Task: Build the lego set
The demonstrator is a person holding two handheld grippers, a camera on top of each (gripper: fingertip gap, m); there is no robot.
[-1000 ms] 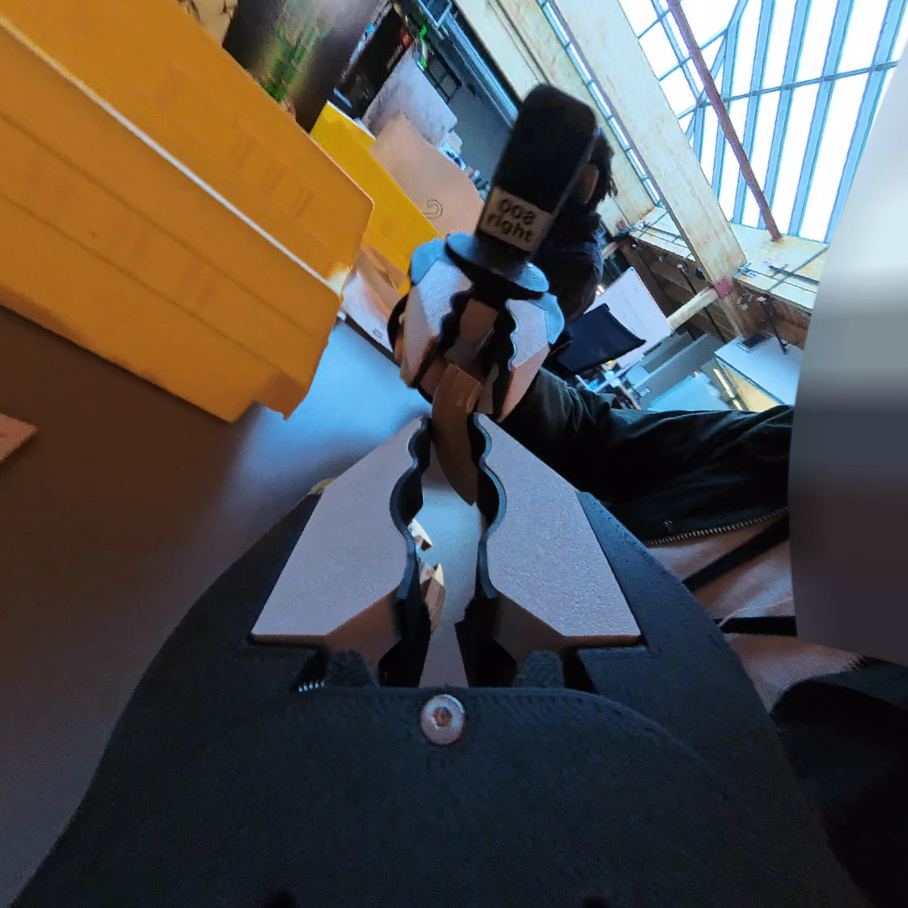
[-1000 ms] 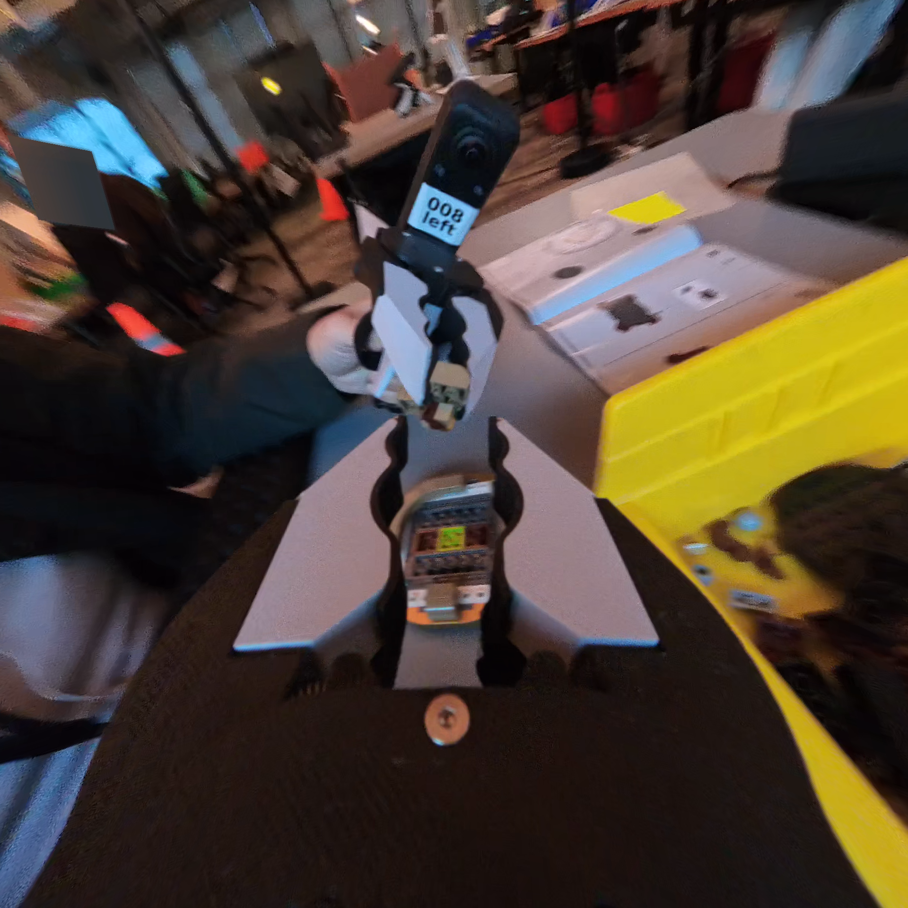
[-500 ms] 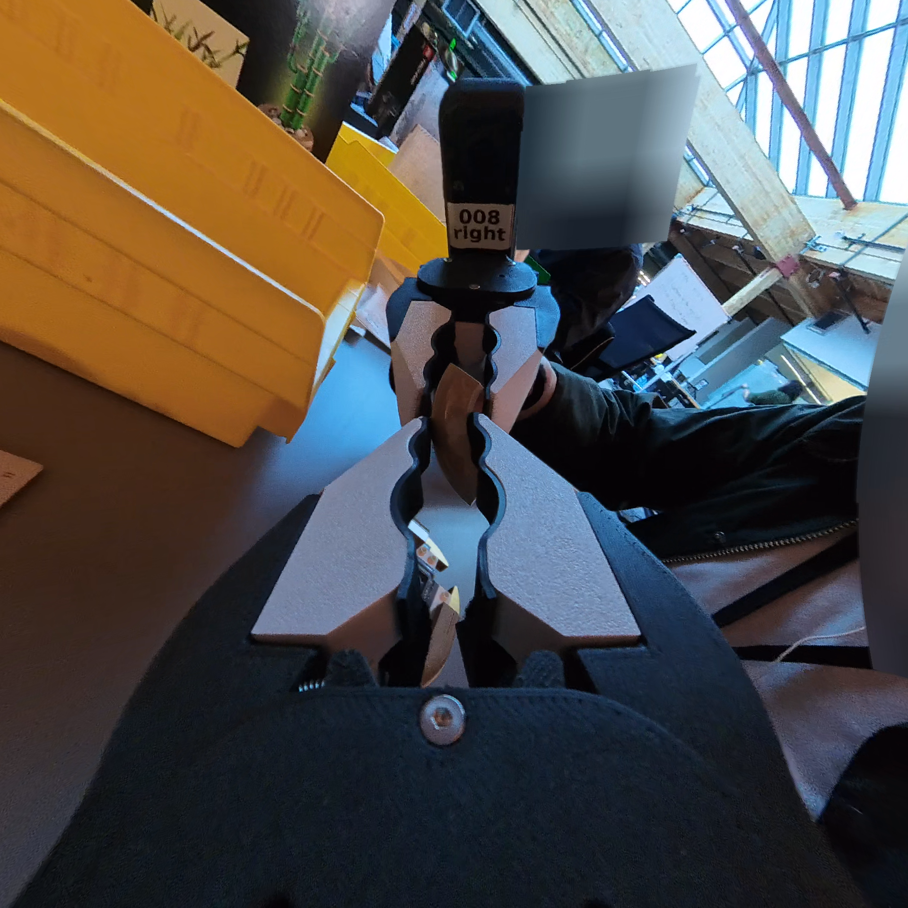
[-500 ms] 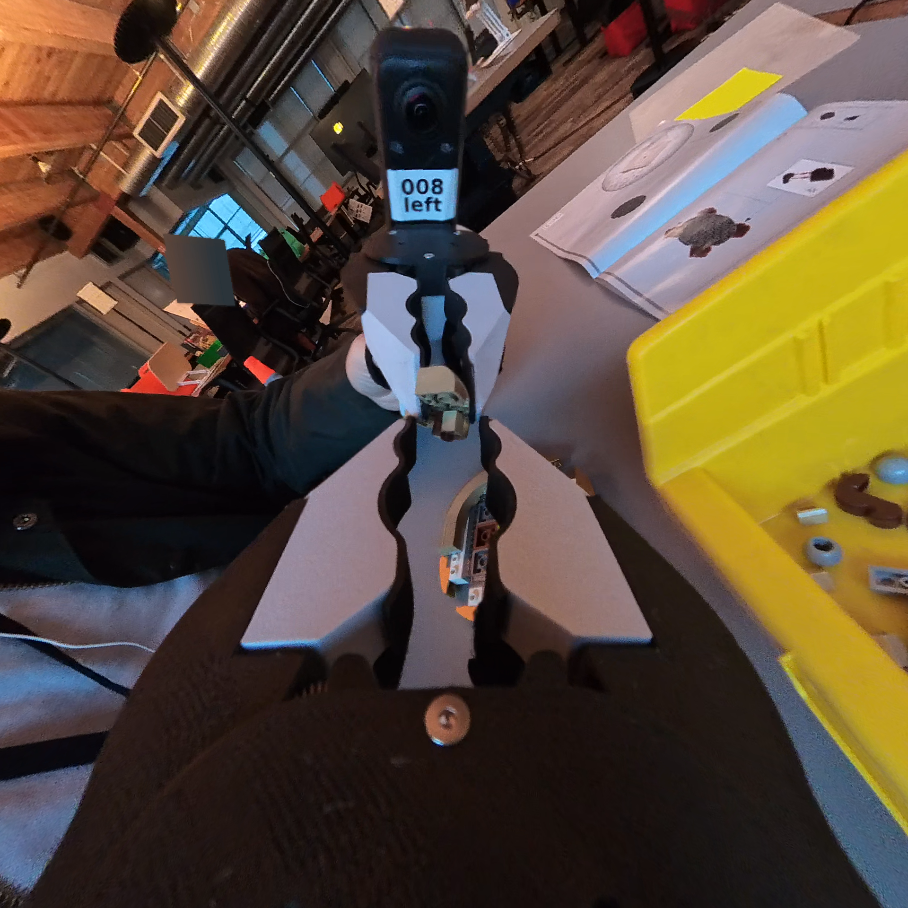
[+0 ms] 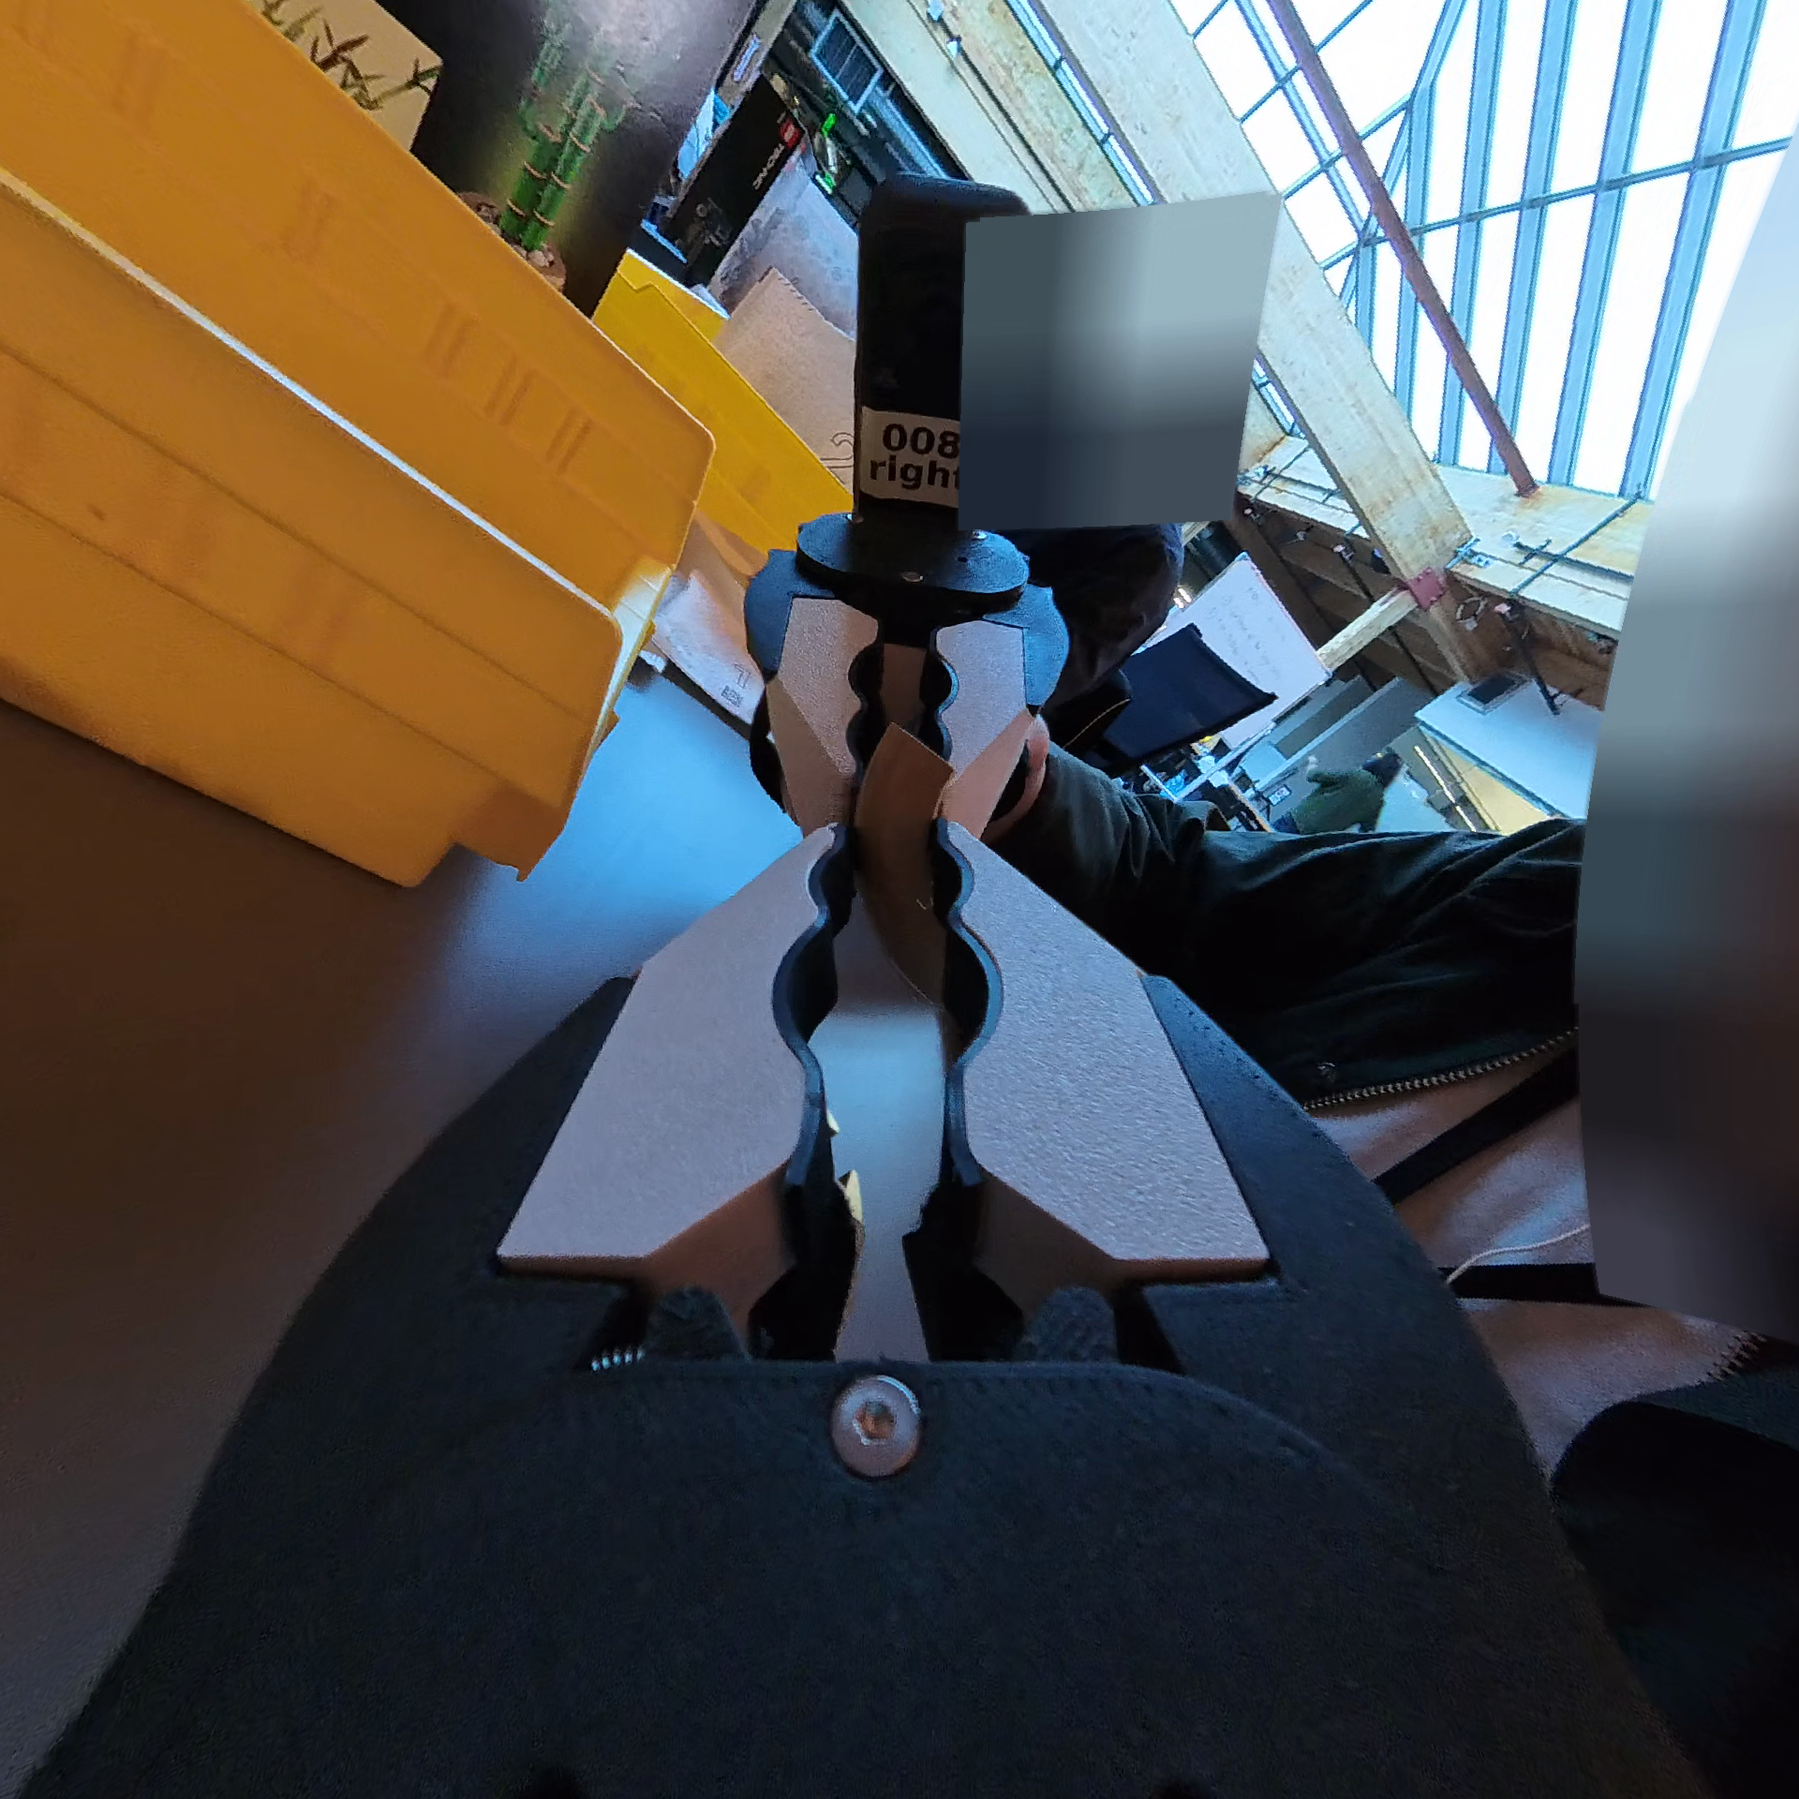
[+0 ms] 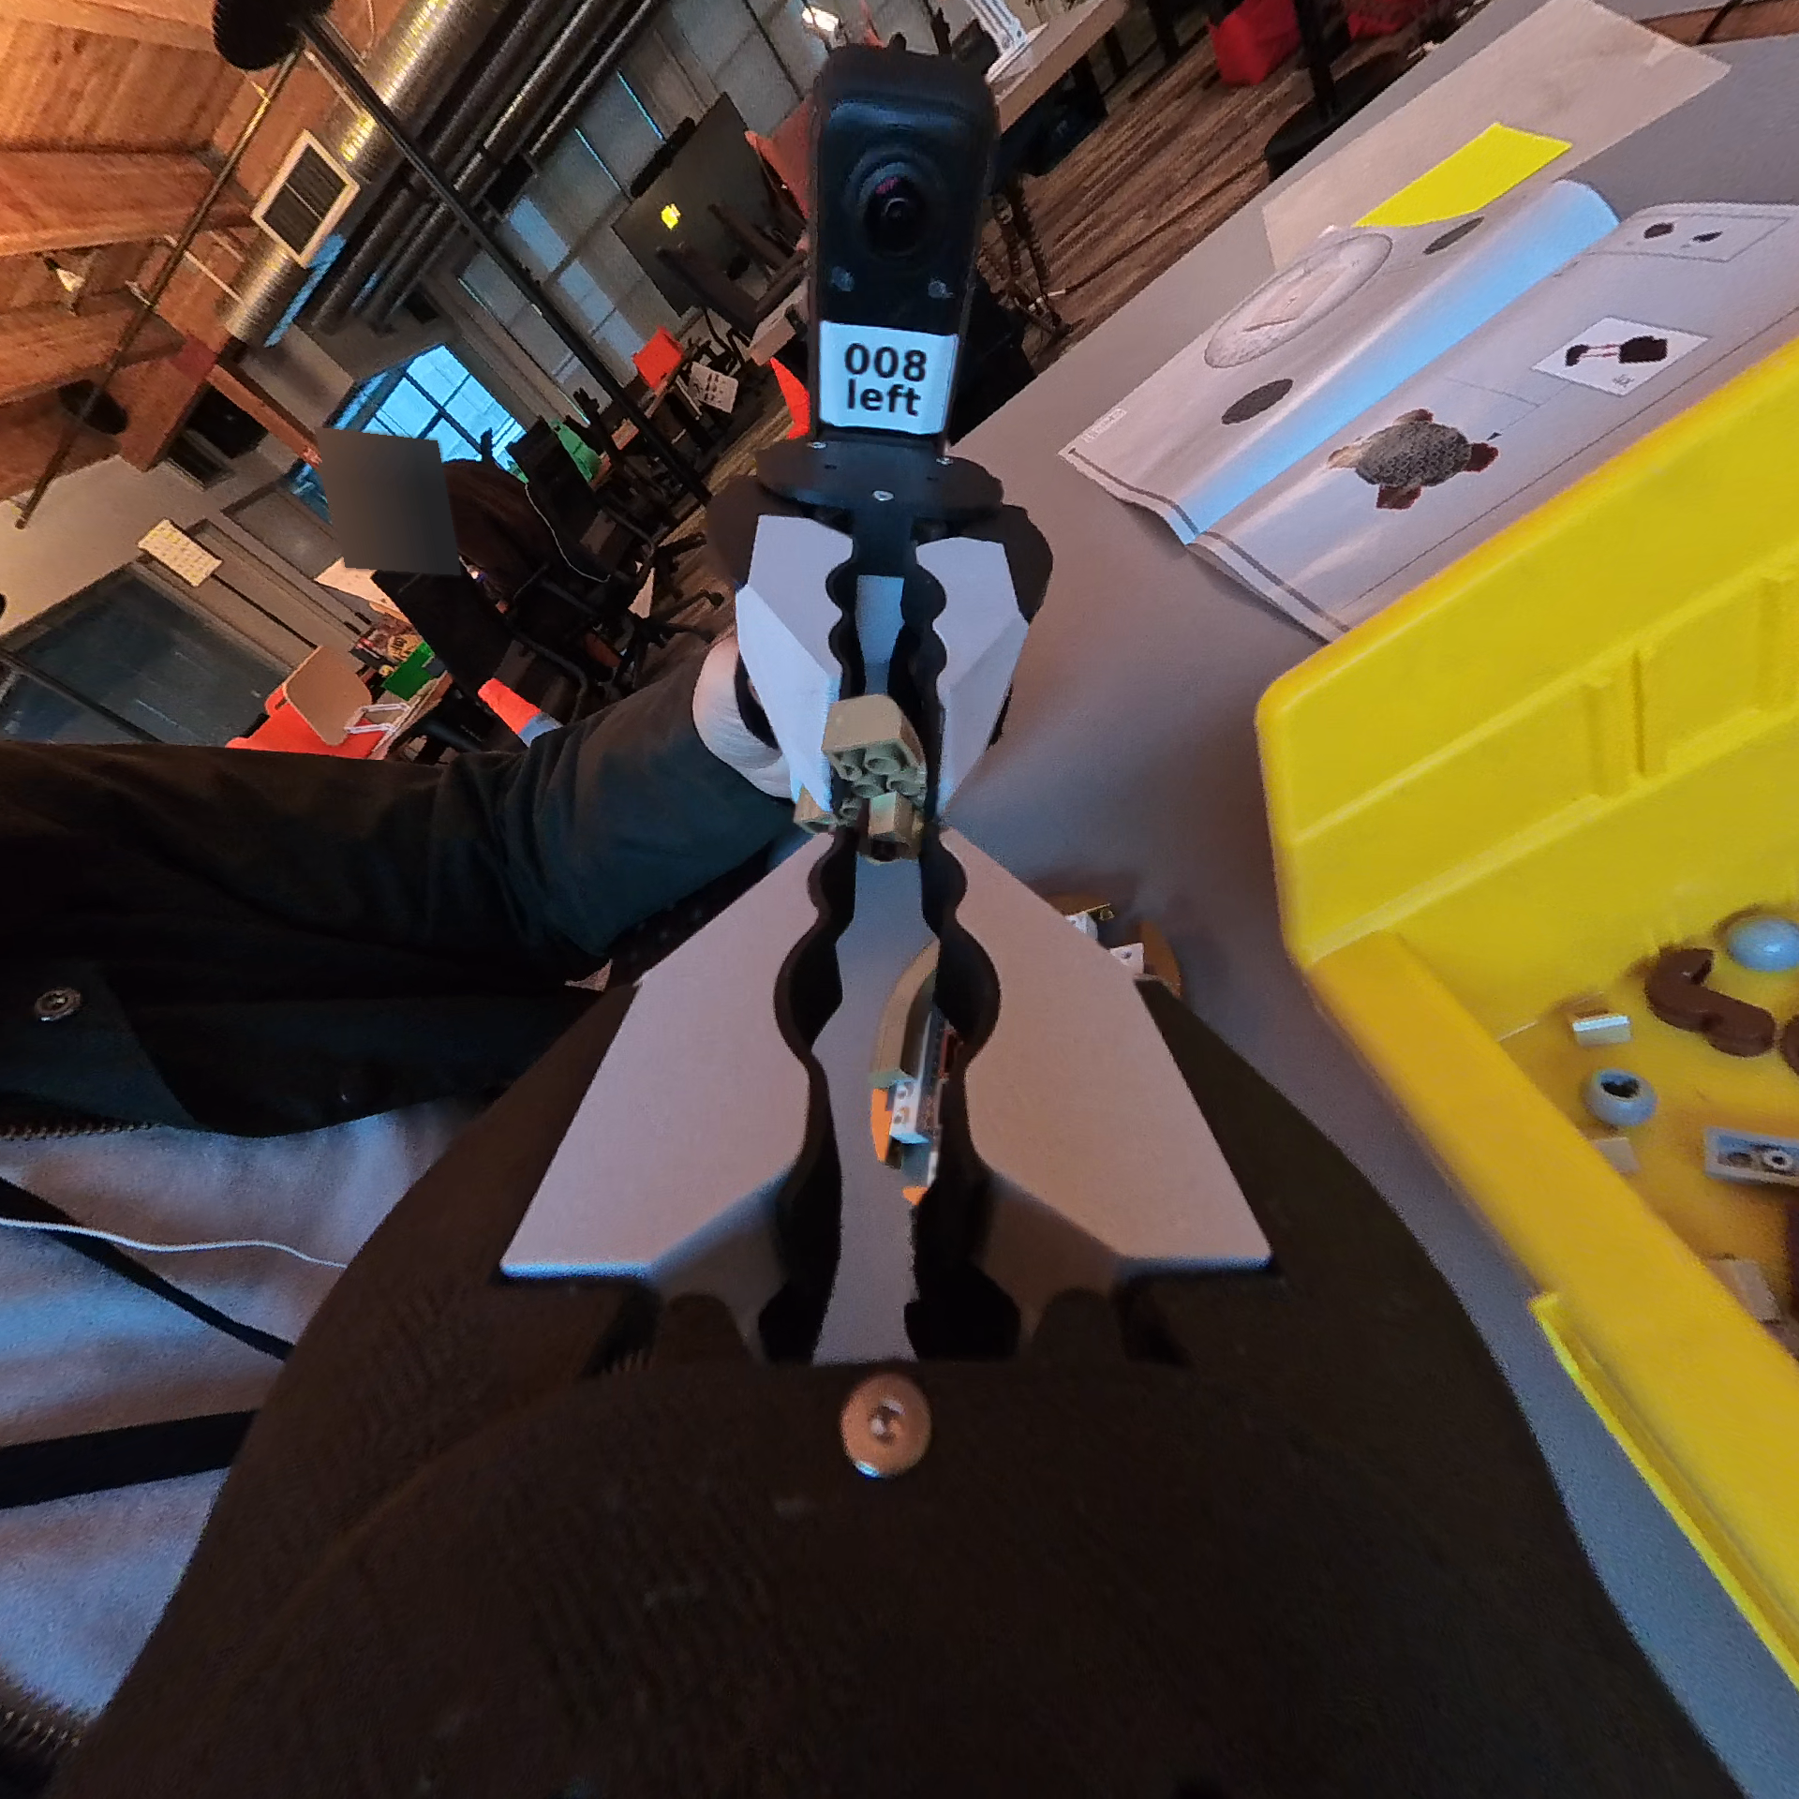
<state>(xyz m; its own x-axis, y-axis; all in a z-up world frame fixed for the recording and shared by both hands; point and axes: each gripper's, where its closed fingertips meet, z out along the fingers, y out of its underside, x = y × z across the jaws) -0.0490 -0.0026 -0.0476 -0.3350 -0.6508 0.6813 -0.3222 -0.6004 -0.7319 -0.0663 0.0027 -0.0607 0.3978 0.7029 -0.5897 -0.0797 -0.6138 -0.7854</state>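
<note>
Partly built orange-and-grey Lego model (image 6: 910, 1081) on grey table (image 6: 1119, 740); left gripper (image 6: 881, 779) fingers clamped on small tan brick cluster (image 6: 871, 769), right gripper (image 5: 900, 779) fingers closed on tan flat piece (image 5: 900, 837); loose parts left in yellow plastic bin (image 6: 1519, 779), build judged unfinished.

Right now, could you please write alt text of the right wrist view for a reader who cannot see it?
The left gripper, facing the camera, holds a tan brick piece just beyond the right gripper fingertips. Between the right fingers, a partly built model shows. A yellow bin of loose pieces stands right, an open booklet behind it.
</note>
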